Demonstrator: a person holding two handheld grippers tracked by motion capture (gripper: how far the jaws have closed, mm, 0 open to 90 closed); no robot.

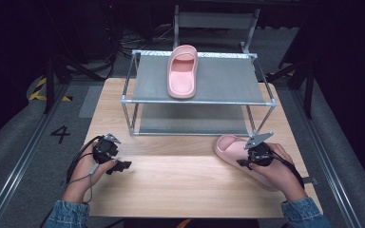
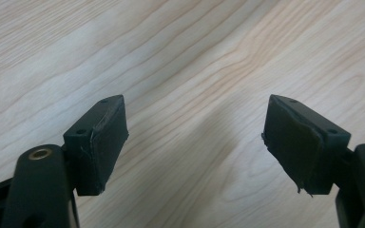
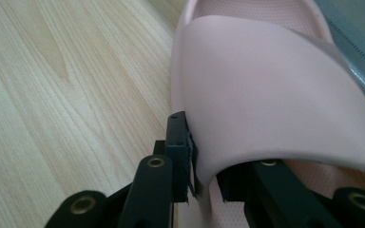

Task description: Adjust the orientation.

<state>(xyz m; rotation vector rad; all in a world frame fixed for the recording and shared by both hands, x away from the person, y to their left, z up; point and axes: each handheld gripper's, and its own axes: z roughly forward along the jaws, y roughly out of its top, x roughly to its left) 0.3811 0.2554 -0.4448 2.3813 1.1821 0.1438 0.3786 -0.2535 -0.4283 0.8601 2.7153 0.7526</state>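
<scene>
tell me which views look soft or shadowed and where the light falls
High view: table brightly lit, surroundings nearly black. Left gripper view: a soft shadow runs across the wood between the open jaws. Right gripper view: slipper evenly lit, right gripper slightly blurred.

The left hand-held gripper point(image 2: 195, 137) hangs close above the pale wooden tabletop point(image 2: 180, 57), its two black jaws spread wide with bare wood grain between them. Both rubber pads point(image 2: 107, 137) look scuffed, and the right one is frayed along its lower edge.
</scene>
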